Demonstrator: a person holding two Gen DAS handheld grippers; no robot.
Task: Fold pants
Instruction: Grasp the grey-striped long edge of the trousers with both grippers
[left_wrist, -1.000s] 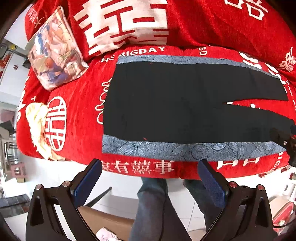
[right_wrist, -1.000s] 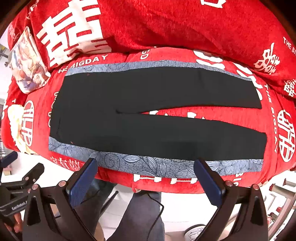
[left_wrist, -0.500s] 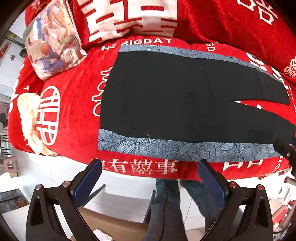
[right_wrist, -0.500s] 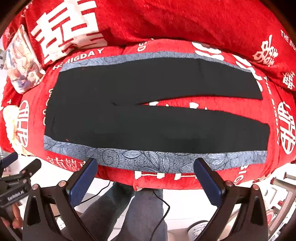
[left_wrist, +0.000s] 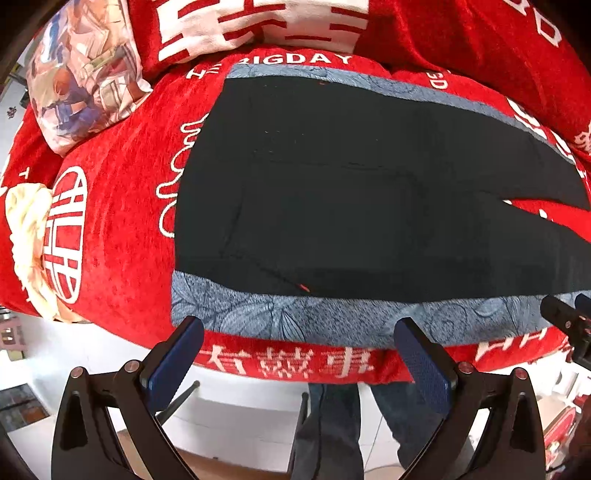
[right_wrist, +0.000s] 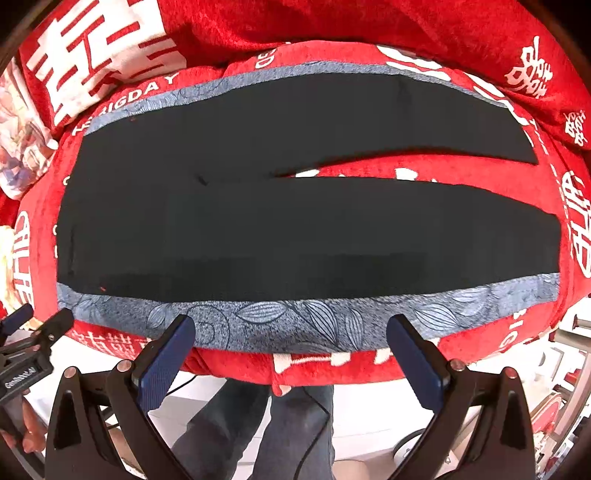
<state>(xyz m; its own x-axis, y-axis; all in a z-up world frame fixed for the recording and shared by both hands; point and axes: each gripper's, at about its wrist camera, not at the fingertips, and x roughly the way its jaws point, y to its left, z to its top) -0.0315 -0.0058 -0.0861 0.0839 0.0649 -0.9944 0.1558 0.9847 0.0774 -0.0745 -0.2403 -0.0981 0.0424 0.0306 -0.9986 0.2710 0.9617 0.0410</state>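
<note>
Nearest to me, my left gripper (left_wrist: 299, 354) and my right gripper (right_wrist: 291, 350) both stand wide open, holding nothing, poised at the near edge of the red sofa cover (right_wrist: 236, 363). Just beyond lie the black pants (right_wrist: 240, 221), spread flat on the cover, waist to my left, legs parted toward my right. Farthest left sits a printed pillow (left_wrist: 81, 74).

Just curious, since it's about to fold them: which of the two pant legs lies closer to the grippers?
The lower leg, the one bordered by the blue-grey leafy strip along the sofa's front edge. The other leg lies farther back, toward the red backrest.
</note>
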